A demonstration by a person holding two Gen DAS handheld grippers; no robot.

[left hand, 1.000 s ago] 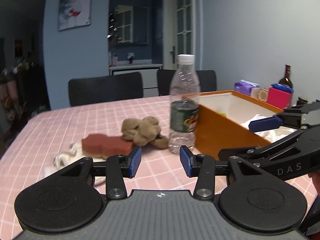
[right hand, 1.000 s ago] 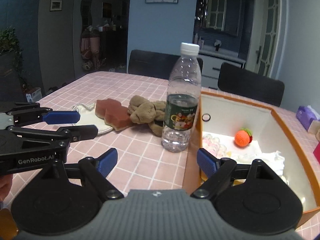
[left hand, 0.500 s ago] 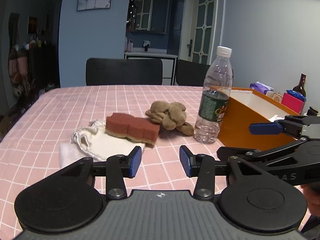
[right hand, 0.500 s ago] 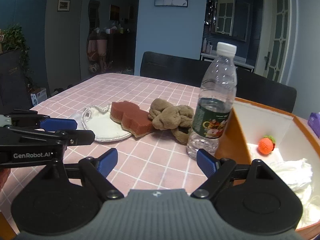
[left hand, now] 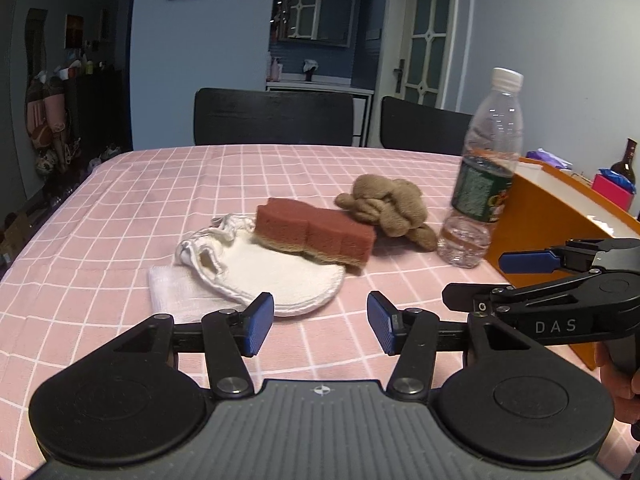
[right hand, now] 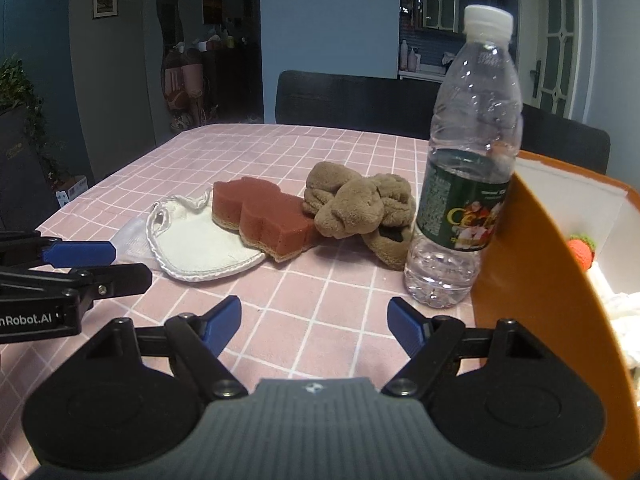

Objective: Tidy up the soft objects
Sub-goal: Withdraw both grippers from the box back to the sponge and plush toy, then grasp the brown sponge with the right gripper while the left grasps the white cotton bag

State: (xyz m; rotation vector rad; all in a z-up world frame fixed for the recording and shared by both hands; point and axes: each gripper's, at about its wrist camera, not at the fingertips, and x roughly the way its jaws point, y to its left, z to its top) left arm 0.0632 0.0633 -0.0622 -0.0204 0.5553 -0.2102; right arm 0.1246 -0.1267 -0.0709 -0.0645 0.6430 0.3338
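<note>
Both empty and spread wide: left tool (left hand: 320, 322), right tool (right hand: 314, 322). Sponge (left hand: 314, 236) resting on white cloth (left hand: 264, 276), table (left hand: 160, 184) beneath. Best pinched across its narrow sides, clear of bottle (right hand: 464, 184), then over to box (right hand: 520, 264).

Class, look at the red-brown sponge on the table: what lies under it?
The sponge rests partly on a white round cloth pad, whose near part shows. The part of the pad beneath the sponge is covered, so anything else there cannot be seen.

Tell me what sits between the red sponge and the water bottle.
The brown plush scrunchie lies between the red sponge and the water bottle, on the pink tablecloth. Both wrist views show it, most clearly the right one.
</note>
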